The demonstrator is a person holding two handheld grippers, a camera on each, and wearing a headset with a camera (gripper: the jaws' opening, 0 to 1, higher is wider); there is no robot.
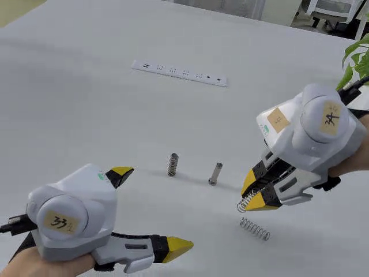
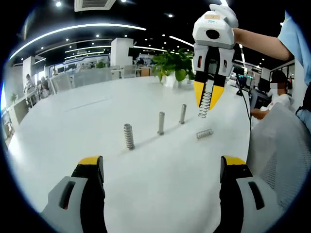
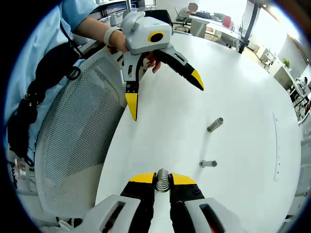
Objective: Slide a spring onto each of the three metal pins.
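Observation:
On the white table [image 1: 86, 115] one upright pin carries a spring [image 1: 173, 164] [image 2: 128, 136] [image 3: 215, 124]. Right of it stands a bare metal pin [image 1: 215, 173] [image 2: 161, 123] [image 3: 208, 164]. A second bare pin [image 2: 182, 113] stands farther back in the left gripper view. My right gripper [image 1: 253, 191] [image 2: 206, 97] [image 3: 163, 178] hovers above the table, shut on a spring [image 1: 246, 201] [image 2: 205, 104] [image 3: 163, 180] that hangs from its tips. A loose spring [image 1: 254, 228] [image 2: 204, 133] lies on the table below it. My left gripper [image 1: 150, 209] [image 2: 161, 165] [image 3: 164, 93] is wide open and holds nothing, near the front edge.
A white power strip [image 1: 179, 73] lies across the far part of the table. A green plant [image 1: 357, 57] [image 2: 175, 65] stands at the right edge. A grey mesh chair [image 3: 73, 141] is beside the table, by the person.

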